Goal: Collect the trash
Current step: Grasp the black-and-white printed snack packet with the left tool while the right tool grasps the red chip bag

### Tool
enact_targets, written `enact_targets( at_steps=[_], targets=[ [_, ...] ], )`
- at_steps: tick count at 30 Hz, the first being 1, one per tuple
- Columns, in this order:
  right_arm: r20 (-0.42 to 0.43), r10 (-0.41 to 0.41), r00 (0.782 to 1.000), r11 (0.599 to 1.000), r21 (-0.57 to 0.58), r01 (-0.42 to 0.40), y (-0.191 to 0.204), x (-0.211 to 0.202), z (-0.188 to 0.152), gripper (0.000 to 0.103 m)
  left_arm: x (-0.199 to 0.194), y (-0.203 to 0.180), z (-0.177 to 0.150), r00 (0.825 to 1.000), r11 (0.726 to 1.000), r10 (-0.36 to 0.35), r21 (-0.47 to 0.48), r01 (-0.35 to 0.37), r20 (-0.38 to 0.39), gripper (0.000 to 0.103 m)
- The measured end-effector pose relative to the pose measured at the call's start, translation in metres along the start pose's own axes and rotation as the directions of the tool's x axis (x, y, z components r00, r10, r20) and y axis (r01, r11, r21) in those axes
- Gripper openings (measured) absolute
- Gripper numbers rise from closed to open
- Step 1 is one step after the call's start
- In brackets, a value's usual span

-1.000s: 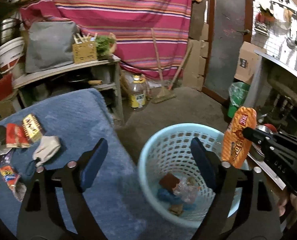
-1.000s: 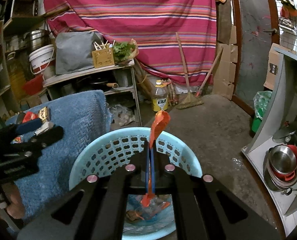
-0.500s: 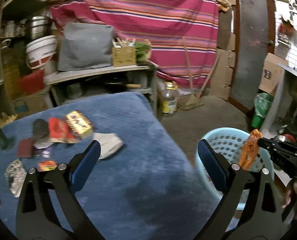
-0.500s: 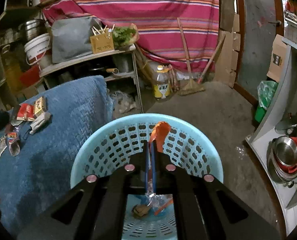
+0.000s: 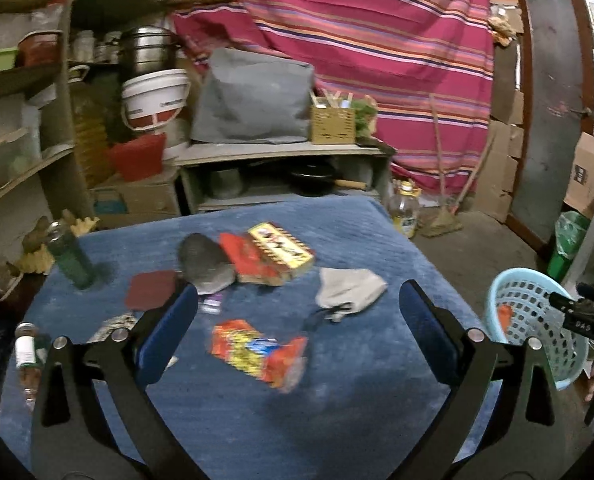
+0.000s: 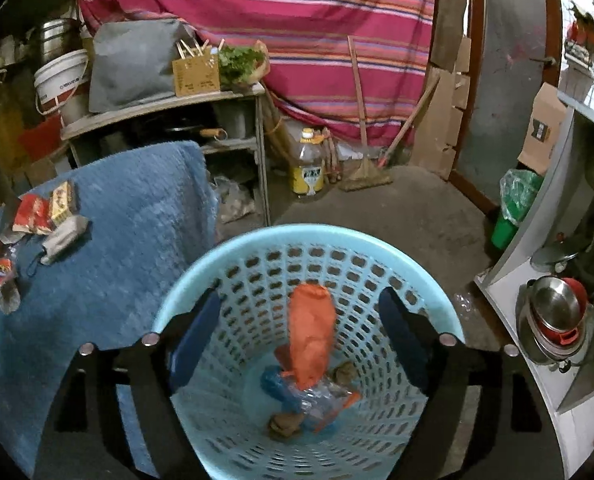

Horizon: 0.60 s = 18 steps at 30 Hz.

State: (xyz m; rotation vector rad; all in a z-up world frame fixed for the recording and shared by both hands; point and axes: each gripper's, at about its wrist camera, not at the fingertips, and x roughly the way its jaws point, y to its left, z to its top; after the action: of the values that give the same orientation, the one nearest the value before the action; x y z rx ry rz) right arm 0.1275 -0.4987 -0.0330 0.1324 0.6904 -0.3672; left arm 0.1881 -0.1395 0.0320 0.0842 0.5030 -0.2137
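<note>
The left gripper [image 5: 297, 316], jaws opening and empty, hangs over a crinkly wrapper [image 5: 259, 350] on the tabletop [image 5: 357, 412]: light, slippery, best pinched mid-body. The right gripper [image 6: 299, 332], jaws opening, frees an orange packet [image 6: 311, 334] above the basket [image 6: 309, 236].

The left gripper [image 5: 297, 320] hovers over a table covered by a blue textured cloth [image 5: 337, 412], its blue-padded jaws opening wide with nothing clamped between them. Below the gap lies a crinkled orange-and-yellow snack wrapper [image 5: 257, 350]. Farther back sit a yellow rectangular carton [image 5: 282, 251], a red foil packet [image 5: 246, 258] touching it, a dark grey crumpled pouch [image 5: 205, 266], a flat maroon square [image 5: 151, 289] and a pale grey cloth glove [image 5: 349, 290]. A green glass bottle [image 5: 71, 258] stands upright at the left. A light blue perforated plastic basket [image 5: 537, 320] stands off the table's right edge, with the black right gripper [image 5: 587, 314] over it.
</note>
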Motion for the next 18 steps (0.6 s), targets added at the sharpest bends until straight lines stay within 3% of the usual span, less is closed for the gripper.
enact_targets(
  at_steps=[9, 18],
  targets=[
    [0.106, 0.110, 0.988, 0.993, -0.045, -0.106, 0.093, -0.033, 0.013, 0.088, 0.000, 0.062, -0.009, 0.996, 0.995, 0.092, -0.025, -0.092, -0.004, 0.097],
    [0.091, 0.258, 0.962, 0.960, -0.135, -0.244, 0.198, -0.038, 0.010, 0.090, 0.020, 0.133, -0.021, 0.984, 0.981, 0.167, -0.088, -0.171, -0.057, 0.097]
  ],
)
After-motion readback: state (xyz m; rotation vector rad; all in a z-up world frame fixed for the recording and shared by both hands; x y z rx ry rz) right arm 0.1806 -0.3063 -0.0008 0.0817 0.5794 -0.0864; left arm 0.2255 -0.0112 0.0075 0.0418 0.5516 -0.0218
